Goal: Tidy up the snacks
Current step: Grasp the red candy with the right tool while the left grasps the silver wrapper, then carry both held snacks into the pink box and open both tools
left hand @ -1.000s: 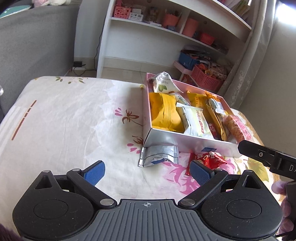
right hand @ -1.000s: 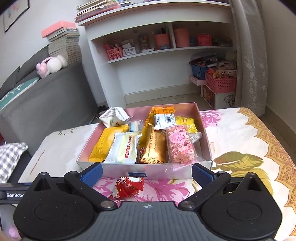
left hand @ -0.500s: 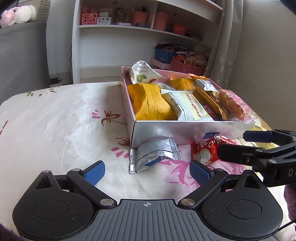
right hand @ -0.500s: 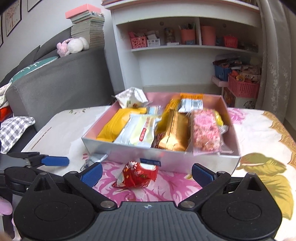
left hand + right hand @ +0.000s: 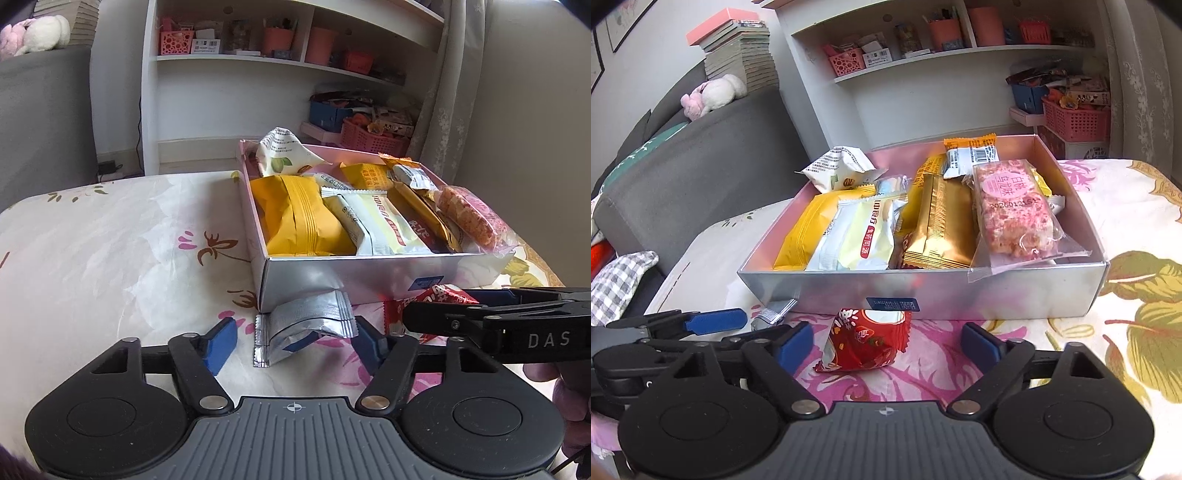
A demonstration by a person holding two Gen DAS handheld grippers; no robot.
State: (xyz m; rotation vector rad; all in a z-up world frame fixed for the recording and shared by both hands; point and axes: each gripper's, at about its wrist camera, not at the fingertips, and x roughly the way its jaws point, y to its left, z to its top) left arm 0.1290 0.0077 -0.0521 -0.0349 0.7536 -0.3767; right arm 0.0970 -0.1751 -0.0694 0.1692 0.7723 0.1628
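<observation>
A silver box [image 5: 369, 275] [image 5: 960, 291] with a pink inside holds several snack packets on the floral cloth. A silver foil packet [image 5: 308, 328] lies against the box's front wall, between the open fingers of my left gripper [image 5: 295, 341]; only its corner [image 5: 774, 314] shows in the right wrist view. A red snack packet [image 5: 864, 341] lies in front of the box, between the open fingers of my right gripper [image 5: 886, 343]. In the left wrist view the red packet [image 5: 439, 297] is partly hidden behind the right gripper's fingers [image 5: 443, 319]. Neither gripper holds anything.
A white shelf unit [image 5: 258, 74] with baskets and cups stands behind the table. A grey sofa [image 5: 683, 177] with a plush toy and stacked books is at the left. Pink baskets [image 5: 1075, 120] sit on the floor by a curtain.
Both grippers have moved forward and lower toward the box front. The silver packet now sits between the left fingers and the red packet between the right fingers. The packets have not moved.
</observation>
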